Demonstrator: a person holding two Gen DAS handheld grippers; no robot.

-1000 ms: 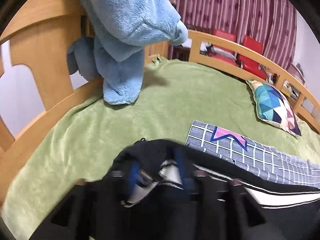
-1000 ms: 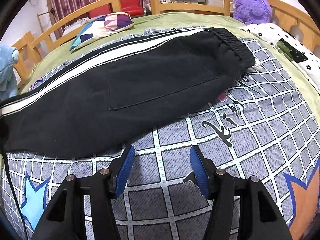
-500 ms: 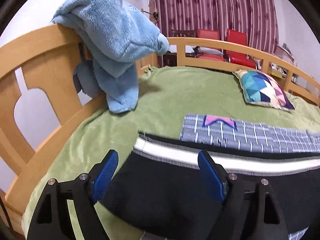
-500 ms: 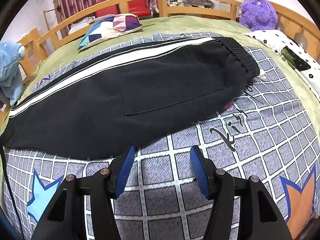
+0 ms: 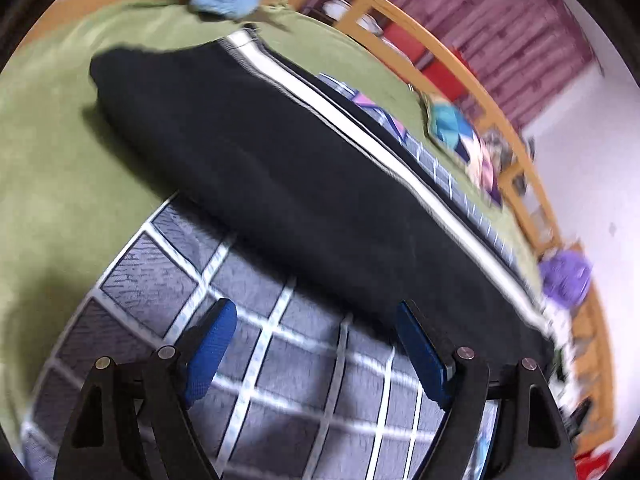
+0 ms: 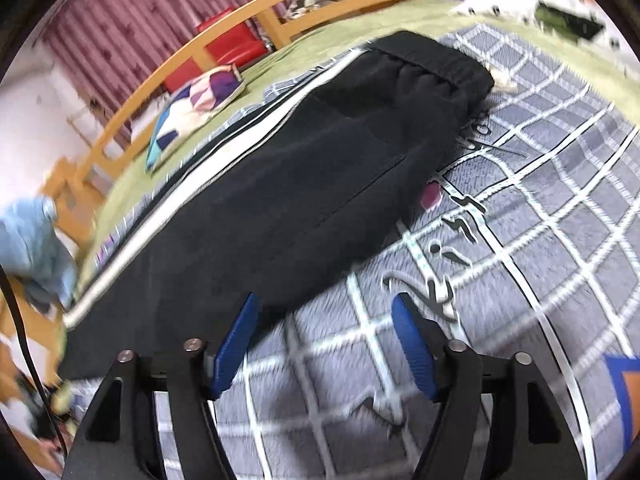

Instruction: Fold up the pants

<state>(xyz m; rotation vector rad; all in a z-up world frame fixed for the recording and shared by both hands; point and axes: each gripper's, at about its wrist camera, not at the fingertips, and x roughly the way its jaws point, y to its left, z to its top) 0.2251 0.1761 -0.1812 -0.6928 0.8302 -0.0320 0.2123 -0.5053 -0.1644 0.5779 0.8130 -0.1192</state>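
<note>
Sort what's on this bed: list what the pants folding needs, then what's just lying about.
For the job:
black pants, laid flat
grid-pattern blanket under them
left gripper, open, empty
right gripper, jaws opening, empty

Lying about:
patchwork pillow
blue plush garment on the bed rail
purple plush toy
red chairs

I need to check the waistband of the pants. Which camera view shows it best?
The right wrist view: the gathered elastic waistband lies in full sight there. The left wrist view shows the pants, but that end is too blurred.
</note>
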